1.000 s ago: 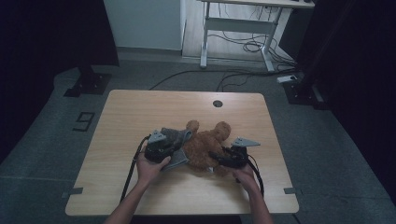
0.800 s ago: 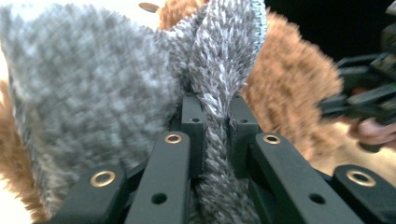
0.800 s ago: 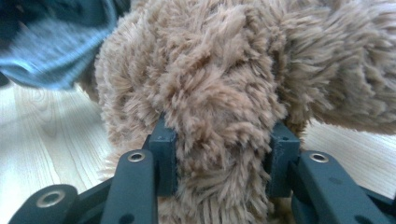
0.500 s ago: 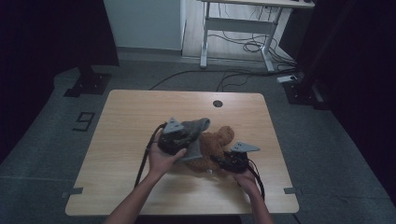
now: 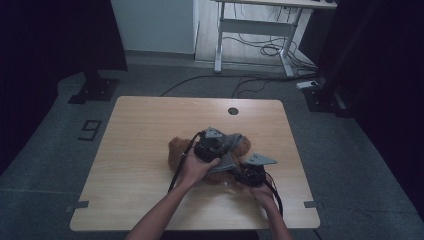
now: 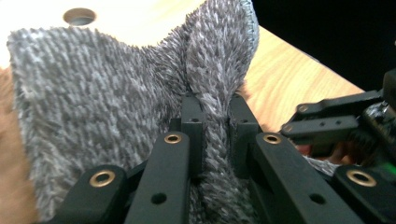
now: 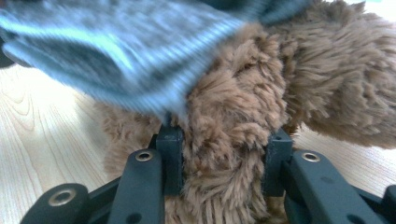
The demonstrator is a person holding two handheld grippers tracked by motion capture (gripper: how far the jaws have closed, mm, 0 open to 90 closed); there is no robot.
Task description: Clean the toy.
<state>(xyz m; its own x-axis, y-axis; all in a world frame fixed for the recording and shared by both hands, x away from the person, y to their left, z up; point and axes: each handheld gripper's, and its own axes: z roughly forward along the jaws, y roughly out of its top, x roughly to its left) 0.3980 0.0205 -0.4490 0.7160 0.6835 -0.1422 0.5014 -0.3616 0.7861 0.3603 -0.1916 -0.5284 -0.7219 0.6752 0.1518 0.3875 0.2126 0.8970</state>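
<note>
Since the earlier pictures the left gripper (image 5: 212,145) has travelled from the left flank of the brown shaggy plush teddy bear (image 5: 177,152) up and across to a place above its middle, dragging the grey fuzzy knitted cloth (image 5: 231,147) with it — a second ago that cloth lay bunched low against the toy, and now it is stretched over the bear's body between the two tools. The bear itself has shifted: its bare brown part now sticks out to the left of the left hand (image 5: 196,167), where before it rose behind both grippers. The right gripper (image 5: 250,172) has kept its place near the table's front right, and its jaws have just been closing on a thick limb of the bear, brown fur (image 7: 224,154) bulging between the pads.

In the left gripper view the jaws stand narrow, pinching a raised fold of the grey cloth (image 6: 215,135) tight between the pads; the right gripper (image 6: 345,135) shows beyond at the right edge.

The left forearm runs up from the bottom edge, slanting right, the hand wrapped round the tool from below. The right hand (image 5: 260,190) sits lower and nearer the edge of the light wooden table (image 5: 140,130), its tool aimed left into the toy — the bear lies on the tabletop's middle, right of centre.
</note>
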